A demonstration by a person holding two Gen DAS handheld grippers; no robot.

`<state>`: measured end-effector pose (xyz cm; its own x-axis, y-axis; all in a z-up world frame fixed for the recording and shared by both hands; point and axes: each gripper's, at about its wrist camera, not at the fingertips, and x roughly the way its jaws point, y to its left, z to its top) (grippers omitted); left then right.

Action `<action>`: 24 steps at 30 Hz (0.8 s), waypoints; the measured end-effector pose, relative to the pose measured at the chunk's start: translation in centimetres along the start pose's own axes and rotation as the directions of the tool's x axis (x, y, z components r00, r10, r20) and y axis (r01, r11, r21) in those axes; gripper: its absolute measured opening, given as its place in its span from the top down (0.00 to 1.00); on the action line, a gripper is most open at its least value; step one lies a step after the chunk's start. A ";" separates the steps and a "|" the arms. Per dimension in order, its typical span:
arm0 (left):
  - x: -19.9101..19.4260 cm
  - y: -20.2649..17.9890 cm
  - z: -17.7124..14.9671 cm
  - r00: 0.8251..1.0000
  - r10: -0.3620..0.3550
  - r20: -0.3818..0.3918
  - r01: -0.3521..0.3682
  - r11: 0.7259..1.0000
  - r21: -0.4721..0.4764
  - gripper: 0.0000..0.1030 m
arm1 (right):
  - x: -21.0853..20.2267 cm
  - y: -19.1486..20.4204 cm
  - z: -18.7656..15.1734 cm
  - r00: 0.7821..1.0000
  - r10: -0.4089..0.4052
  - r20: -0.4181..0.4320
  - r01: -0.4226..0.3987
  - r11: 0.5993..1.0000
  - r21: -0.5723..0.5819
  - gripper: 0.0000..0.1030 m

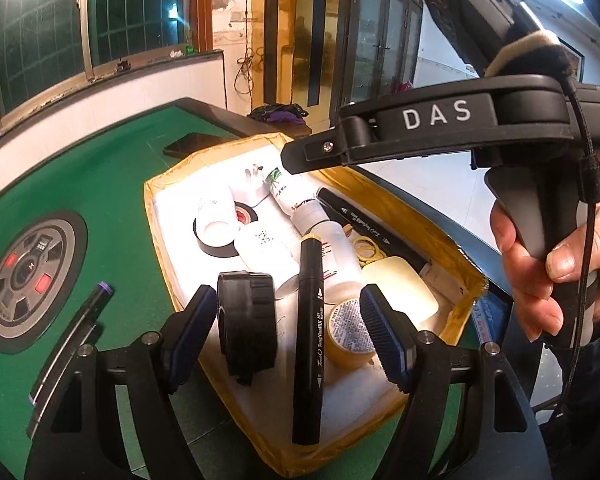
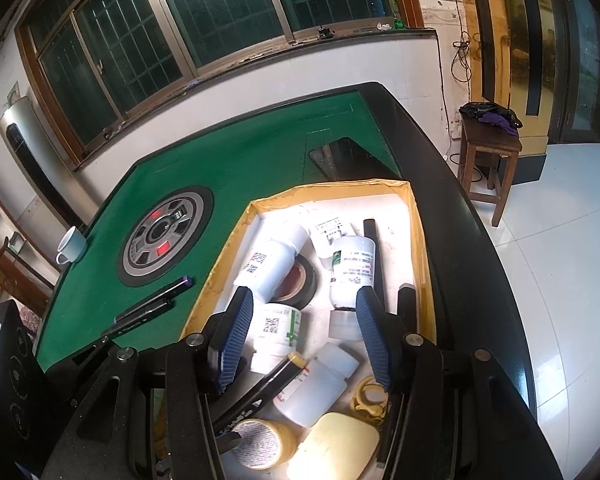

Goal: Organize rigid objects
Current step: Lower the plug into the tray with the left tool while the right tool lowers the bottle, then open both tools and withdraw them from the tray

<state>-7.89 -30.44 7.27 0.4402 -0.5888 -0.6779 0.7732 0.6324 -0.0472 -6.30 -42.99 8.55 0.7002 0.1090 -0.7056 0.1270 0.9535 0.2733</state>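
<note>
Inventory, tray & surroundings:

1. Yellow-rimmed tray (image 1: 161, 216), white floor, sits on green table (image 1: 99, 184) at its right side; holds most items.
2. Left gripper (image 1: 287, 316): jaws wide apart, nothing held; hovers over near end of tray. Blue ribbed pads (image 1: 376, 320).
3. Right gripper (image 2: 304, 336): jaws wide apart, nothing held, above tray mid-section. In left wrist view its black body marked "DAS" (image 1: 436, 114) reaches over far end of tray, w/ right hand (image 1: 548, 276) on grip.
4. Black ring-shaped cap (image 1: 245, 320): standing on edge at tray's near-left side, btwn left gripper's fingers; not touched by either.
5. Black marker (image 1: 310, 336): lies lengthwise in tray, near end overhanging rim.
6. Second black marker (image 1: 364, 220): along tray's right wall.
7. Yellow round tin (image 1: 350, 332), printed lid: just right of item 5.
8. Pale yellow soap-like block (image 1: 400, 284): near-right corner of tray, beside tin.
9. White bottles, several (image 2: 271, 264), lying on sides mid-tray; one touches black tape roll (image 2: 300, 284).
10. Yellow rubber bands (image 1: 366, 248): by right wall.
11. White plug adapter (image 1: 251, 188): far end of tray.
12. Purple-tipped pen (image 1: 71, 336): on green felt, left of tray, outside it.
13. Dark phone (image 2: 348, 156): flat on table beyond tray.
14. Round centre panel (image 1: 31, 276) of table, red buttons.
15. Light-blue mug (image 2: 72, 245): far-left table edge.
16. Wooden stool (image 2: 490, 160) on floor, dark cloth on top.
</note>
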 end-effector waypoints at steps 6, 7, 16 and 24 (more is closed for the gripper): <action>-1.1 0.1 -0.2 0.999 0.024 0.023 -0.024 1.000 0.014 0.29 | -0.6 0.7 -0.2 1.000 0.008 0.013 -0.008 1.000 0.002 0.53; -1.3 0.2 -0.2 0.999 0.030 0.028 -0.030 0.999 0.015 0.29 | -0.6 0.9 -0.2 1.000 0.009 0.015 -0.009 1.000 0.000 0.53; -3.1 1.8 -0.9 0.995 0.073 0.065 -0.073 0.997 0.005 0.29 | -1.0 3.5 -0.5 0.999 0.028 0.023 -0.027 0.999 -0.026 0.53; -4.2 4.3 -1.7 0.992 0.100 0.073 -0.098 0.994 -0.039 0.29 | -0.4 6.5 -0.8 0.999 0.044 0.010 -0.043 0.997 -0.063 0.53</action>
<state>-7.20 -24.40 8.64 0.5477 -0.5578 -0.6236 0.7084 0.7058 -0.0091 -6.32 -36.62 10.09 0.7121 0.1477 -0.6864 0.0520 0.9639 0.2613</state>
